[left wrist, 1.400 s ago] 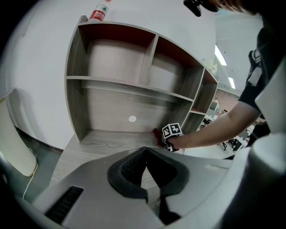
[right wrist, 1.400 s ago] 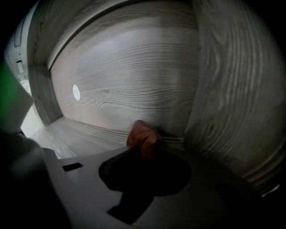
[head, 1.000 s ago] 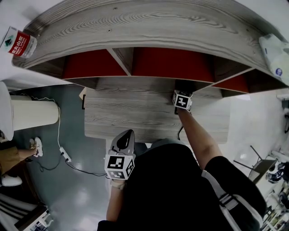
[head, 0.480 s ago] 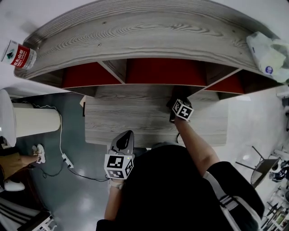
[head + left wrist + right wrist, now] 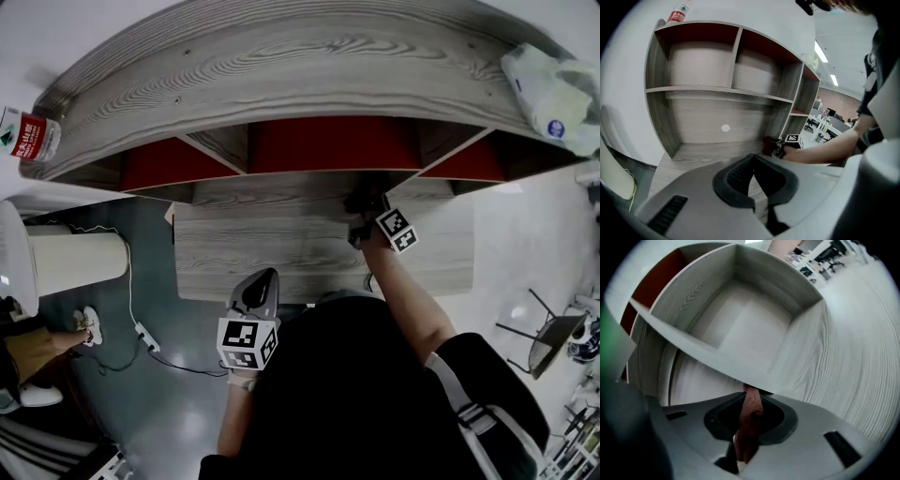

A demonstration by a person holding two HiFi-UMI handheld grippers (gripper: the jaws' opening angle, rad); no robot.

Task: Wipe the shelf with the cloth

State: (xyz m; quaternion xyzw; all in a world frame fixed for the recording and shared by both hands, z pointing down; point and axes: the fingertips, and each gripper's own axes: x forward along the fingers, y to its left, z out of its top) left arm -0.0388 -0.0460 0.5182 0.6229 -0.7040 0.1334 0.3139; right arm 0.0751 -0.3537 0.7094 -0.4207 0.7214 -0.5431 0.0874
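- The cloth (image 5: pixel 751 420), reddish-brown, is bunched into a narrow upright fold and pinched between the jaws of your right gripper (image 5: pixel 749 432); the jaws are clenched on it, with the fabric poking out past their tips
- From your left gripper's view the cloth (image 5: pixel 767 145) sits low on the bottom board of the shelf (image 5: pixel 708 152), at the foot of the upright divider on the right side of the wide compartment; whether it presses on the wood I cannot tell
- In the head view your right gripper (image 5: pixel 363 208) reaches in under the red-backed upper compartments, its marker cube (image 5: pixel 398 230) tilted toward you; your forearm runs back from it
- Your left gripper (image 5: pixel 262 281) hangs well apart from the cloth, out in front of the shelf's front edge; its jaws (image 5: pixel 754 185) are brought together with nothing between them
- On top of the shelf, a bottle (image 5: pixel 26 136) with a red label lies at the left end; a plastic bag (image 5: pixel 553 89) sits at the right end
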